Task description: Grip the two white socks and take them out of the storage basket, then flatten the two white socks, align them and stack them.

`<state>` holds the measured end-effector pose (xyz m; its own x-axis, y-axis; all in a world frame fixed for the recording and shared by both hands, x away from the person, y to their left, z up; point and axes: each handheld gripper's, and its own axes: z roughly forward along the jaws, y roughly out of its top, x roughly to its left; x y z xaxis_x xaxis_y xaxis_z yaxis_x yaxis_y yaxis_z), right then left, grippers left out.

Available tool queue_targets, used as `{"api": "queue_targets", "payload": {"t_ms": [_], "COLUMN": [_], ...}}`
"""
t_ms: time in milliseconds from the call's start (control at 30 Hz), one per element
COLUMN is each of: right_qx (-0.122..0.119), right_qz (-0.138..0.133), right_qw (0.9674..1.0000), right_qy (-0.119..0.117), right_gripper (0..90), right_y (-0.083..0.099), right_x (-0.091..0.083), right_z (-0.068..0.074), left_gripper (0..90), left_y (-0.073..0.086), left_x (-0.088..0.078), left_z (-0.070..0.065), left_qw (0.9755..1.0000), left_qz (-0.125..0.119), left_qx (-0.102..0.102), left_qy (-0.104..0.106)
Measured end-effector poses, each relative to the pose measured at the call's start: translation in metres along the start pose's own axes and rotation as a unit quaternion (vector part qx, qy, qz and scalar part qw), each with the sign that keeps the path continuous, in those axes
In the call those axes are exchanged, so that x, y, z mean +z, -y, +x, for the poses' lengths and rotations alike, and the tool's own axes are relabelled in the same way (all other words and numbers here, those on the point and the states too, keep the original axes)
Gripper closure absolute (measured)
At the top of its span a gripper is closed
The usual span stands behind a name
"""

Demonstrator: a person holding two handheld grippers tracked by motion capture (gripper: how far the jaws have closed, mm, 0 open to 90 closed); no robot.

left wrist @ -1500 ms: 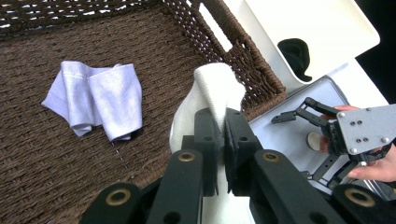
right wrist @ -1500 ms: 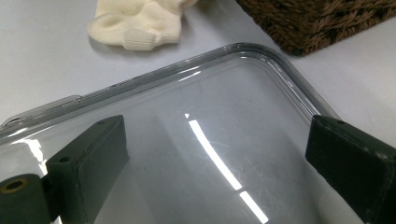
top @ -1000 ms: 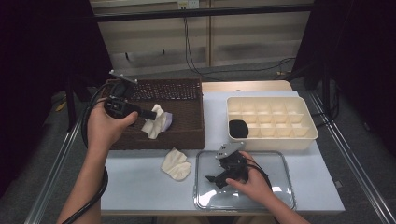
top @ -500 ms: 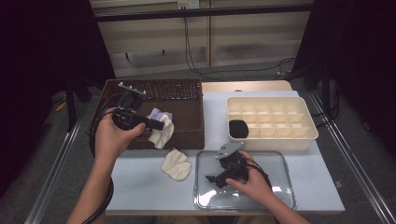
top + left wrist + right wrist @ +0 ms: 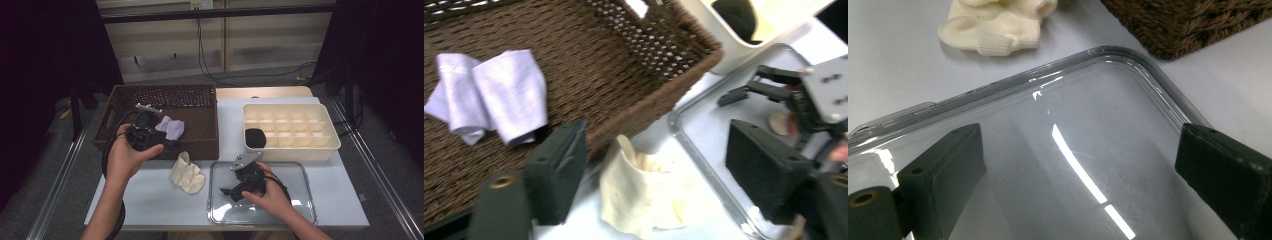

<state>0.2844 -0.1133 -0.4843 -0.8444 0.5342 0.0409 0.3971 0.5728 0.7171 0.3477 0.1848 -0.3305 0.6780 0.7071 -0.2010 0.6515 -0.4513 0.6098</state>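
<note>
My left gripper (image 5: 172, 145) hovers at the front edge of the brown wicker basket (image 5: 150, 95). Its jaws have just been opening and now stand open (image 5: 656, 150). Nothing is pinched; a cream sock (image 5: 644, 195) lies on the table below the gap. In the high view this cream sock (image 5: 187, 172) rests just in front of the basket. A lilac sock (image 5: 170, 127) lies inside the basket (image 5: 634, 55). My right gripper (image 5: 230, 192) rests open on the clear tray (image 5: 300, 210), with nothing between its jaws (image 5: 1083, 140).
A cream compartment box (image 5: 300, 145) stands at the right, with a black item (image 5: 255, 137) in its near left cell. The table's white surface (image 5: 150, 205) stretches left of the clear tray (image 5: 1128, 65). Cables trail from both grippers.
The left gripper came down and toward the table's front with a cream sock, then opened. The sock now lies on the table by the other cream fabric. The right gripper stayed put.
</note>
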Motion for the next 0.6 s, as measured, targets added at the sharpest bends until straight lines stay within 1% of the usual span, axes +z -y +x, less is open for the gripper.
{"api": "queue_targets", "payload": {"t_ms": [67, 133, 233, 333, 467, 500, 533, 600], "right_qx": [0.001, 0.001, 0.000, 0.001, 0.000, 0.000, 0.000, 0.001], "right_qz": [0.000, 0.000, 0.000, 0.000, 0.000, 0.000, 0.000, 0.001], "right_qw": [1.0000, 1.0000, 1.0000, 1.0000, 1.0000, 1.0000, 1.0000, 1.0000], "right_qy": [0.000, 0.000, 0.000, 0.000, 0.000, 0.000, 0.000, 0.000], "right_gripper": [5.1, 5.1, 5.1, 5.1, 5.1, 5.1, 5.1, 5.1], "right_y": [0.000, 0.000, 0.000, 0.000, 0.000, 0.000, 0.000, 0.000], "right_x": [0.000, 0.000, 0.000, 0.000, 0.000, 0.000, 0.000, 0.000], "right_z": [0.000, 0.000, 0.000, 0.000, 0.000, 0.000, 0.000, 0.000], "left_gripper": [19.5, 17.1, 15.8, 15.4, 14.7, 14.5, 14.4, 14.4], "left_y": [0.004, 0.008, 0.014, 0.021, 0.031, 0.033, 0.035, 0.039], "left_x": [0.003, 0.005, 0.009, 0.012, 0.019, 0.021, 0.023, 0.027], "left_z": [0.001, 0.002, 0.003, 0.003, 0.004, 0.003, 0.003, 0.002], "left_qw": [1.0000, 0.9999, 0.9998, 0.9997, 0.9998, 0.9997, 0.9997, 0.9998], "left_qz": [-0.002, -0.008, -0.010, -0.009, -0.006, -0.010, -0.008, -0.007], "left_qx": [0.001, -0.002, -0.003, 0.001, 0.000, -0.002, 0.002, 0.001], "left_qy": [-0.005, -0.010, -0.016, -0.021, -0.019, -0.021, -0.024, -0.018]}}
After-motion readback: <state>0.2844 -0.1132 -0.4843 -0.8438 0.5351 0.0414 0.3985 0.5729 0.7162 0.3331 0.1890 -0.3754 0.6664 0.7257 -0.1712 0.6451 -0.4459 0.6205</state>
